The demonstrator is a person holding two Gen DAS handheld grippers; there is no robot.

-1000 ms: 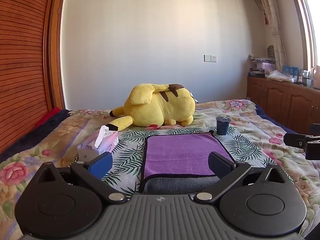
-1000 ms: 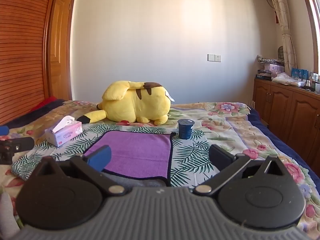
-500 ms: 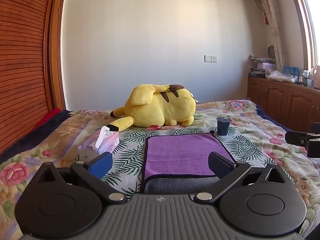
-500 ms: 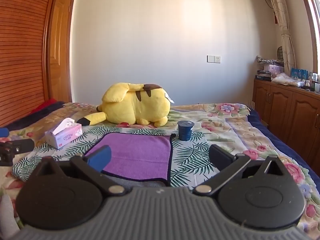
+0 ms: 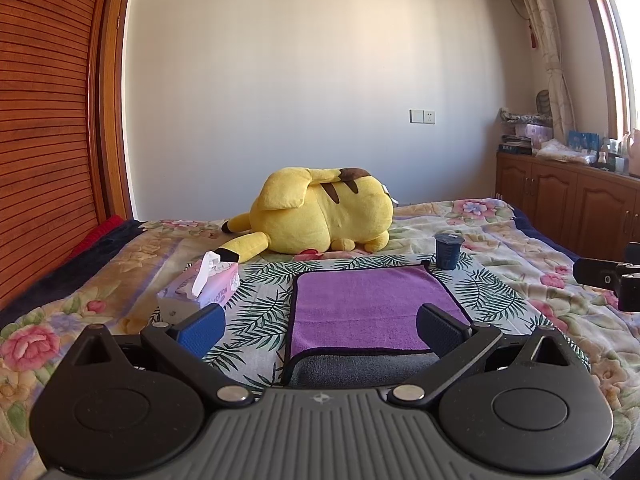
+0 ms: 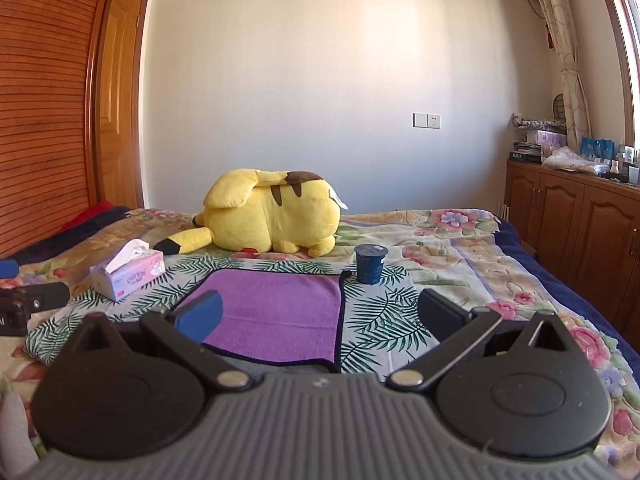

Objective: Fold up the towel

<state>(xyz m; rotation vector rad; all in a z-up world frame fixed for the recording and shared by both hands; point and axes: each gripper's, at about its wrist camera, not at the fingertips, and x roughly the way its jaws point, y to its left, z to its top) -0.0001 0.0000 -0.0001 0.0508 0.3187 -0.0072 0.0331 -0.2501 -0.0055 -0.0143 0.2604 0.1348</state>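
Observation:
A purple towel (image 5: 368,308) with a dark border lies flat on the bed; its near edge is turned up and shows a grey underside (image 5: 360,372). It also shows in the right wrist view (image 6: 276,312). My left gripper (image 5: 320,328) is open and empty, held above the towel's near edge. My right gripper (image 6: 318,318) is open and empty, above the towel's near right corner. Each gripper shows at the edge of the other's view: the right gripper (image 5: 608,280) and the left gripper (image 6: 28,304).
A yellow plush toy (image 5: 320,212) lies behind the towel. A dark blue cup (image 5: 447,254) stands at the towel's far right corner. A pink tissue box (image 5: 204,288) sits to the left. Wooden cabinets (image 6: 580,232) line the right wall.
Both grippers have risen and drawn back very slightly, jaws unchanged. The towel has not moved.

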